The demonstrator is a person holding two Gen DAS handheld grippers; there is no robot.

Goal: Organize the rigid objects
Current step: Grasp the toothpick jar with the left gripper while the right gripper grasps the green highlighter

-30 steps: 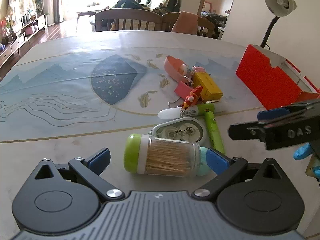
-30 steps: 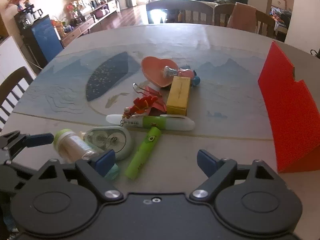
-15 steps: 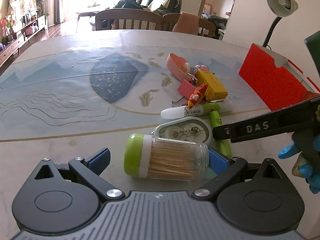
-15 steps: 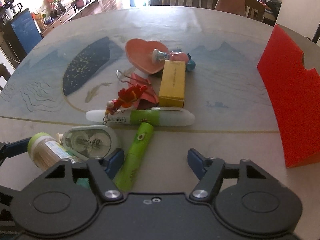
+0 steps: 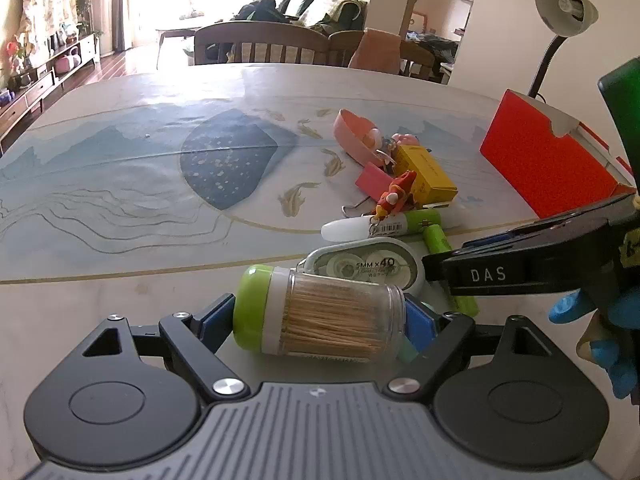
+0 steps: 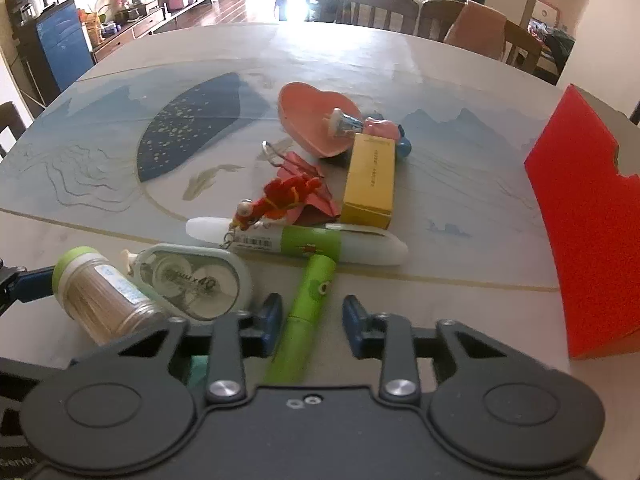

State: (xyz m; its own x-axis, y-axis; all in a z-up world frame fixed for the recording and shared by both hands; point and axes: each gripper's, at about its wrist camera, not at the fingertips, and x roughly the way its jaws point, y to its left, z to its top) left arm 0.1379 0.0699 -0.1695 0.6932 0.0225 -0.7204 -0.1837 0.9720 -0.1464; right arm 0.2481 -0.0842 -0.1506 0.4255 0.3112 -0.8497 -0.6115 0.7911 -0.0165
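Left gripper [image 5: 320,316] closing on the toothpick jar [image 5: 320,312] lying on the table [image 5: 120,280], pads at both ends. Right gripper [image 6: 310,320] closing too, the green marker [image 6: 308,308] between its pads with small gaps either side.

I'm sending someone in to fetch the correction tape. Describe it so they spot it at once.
Start at the red box on the table's right, then move left across the clutter to the near edge. The correction tape lies flat between the toothpick jar and the small green tube. It is the only flat, teardrop-shaped clear case with two reels inside.
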